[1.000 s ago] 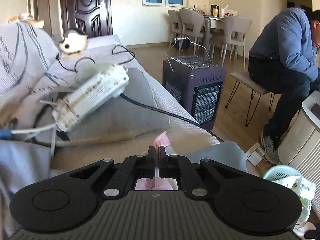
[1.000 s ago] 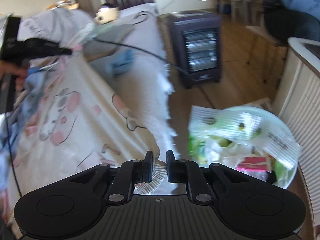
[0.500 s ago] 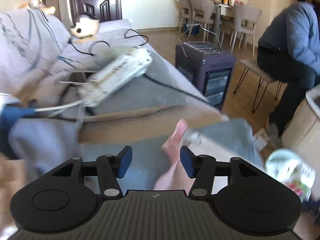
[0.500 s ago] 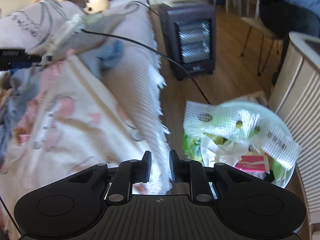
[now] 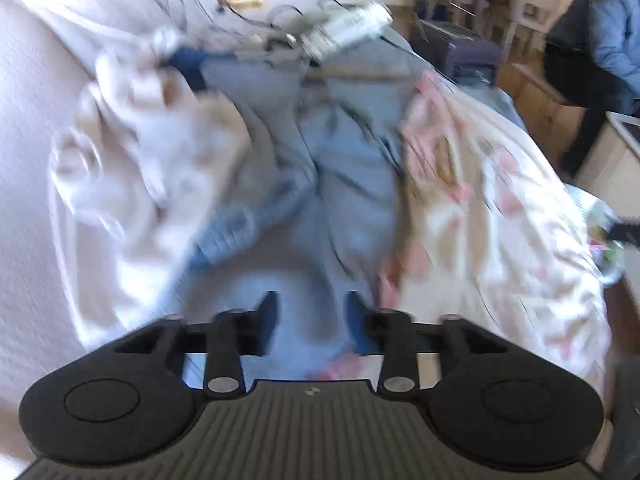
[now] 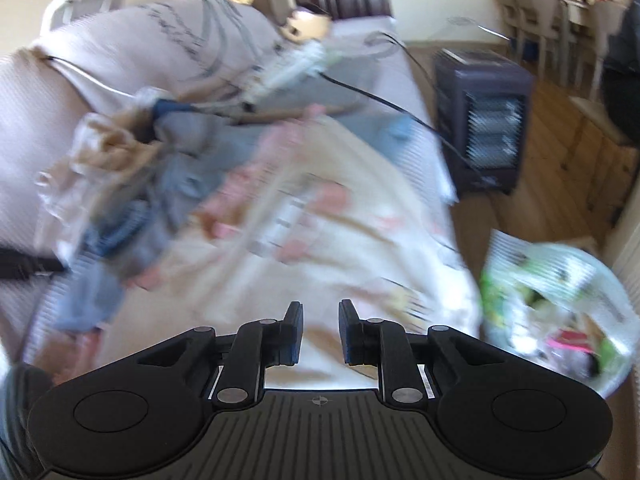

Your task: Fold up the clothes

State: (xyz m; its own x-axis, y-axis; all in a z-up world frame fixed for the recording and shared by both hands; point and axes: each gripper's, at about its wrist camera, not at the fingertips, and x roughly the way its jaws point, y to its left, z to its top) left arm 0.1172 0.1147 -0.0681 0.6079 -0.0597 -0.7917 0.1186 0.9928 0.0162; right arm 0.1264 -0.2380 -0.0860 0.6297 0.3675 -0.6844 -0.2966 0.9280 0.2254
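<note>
A cream garment with pink prints [image 6: 360,260] lies spread over the sofa seat; in the left wrist view this cream garment [image 5: 500,220] is on the right. Crumpled blue-grey clothes [image 5: 348,184] and beige-white clothes [image 5: 160,140] are heaped beside it. My left gripper [image 5: 312,320] hovers over the blue-grey clothes, its jaws closing with nothing between them. My right gripper [image 6: 320,332] hangs above the near part of the cream garment, narrowly open and holding nothing. Both views are blurred by motion.
A white power strip [image 6: 288,68] with cables lies at the back of the sofa [image 6: 140,40]. A dark heater [image 6: 484,128] stands on the wood floor. A full waste bin [image 6: 560,300] sits by the sofa's front edge. A person [image 5: 600,40] sits at right.
My left gripper let go of the pink cloth edge, opened wide, partly closed again, and swung left over the clothes heap. My right gripper rose and shifted left over the cream garment.
</note>
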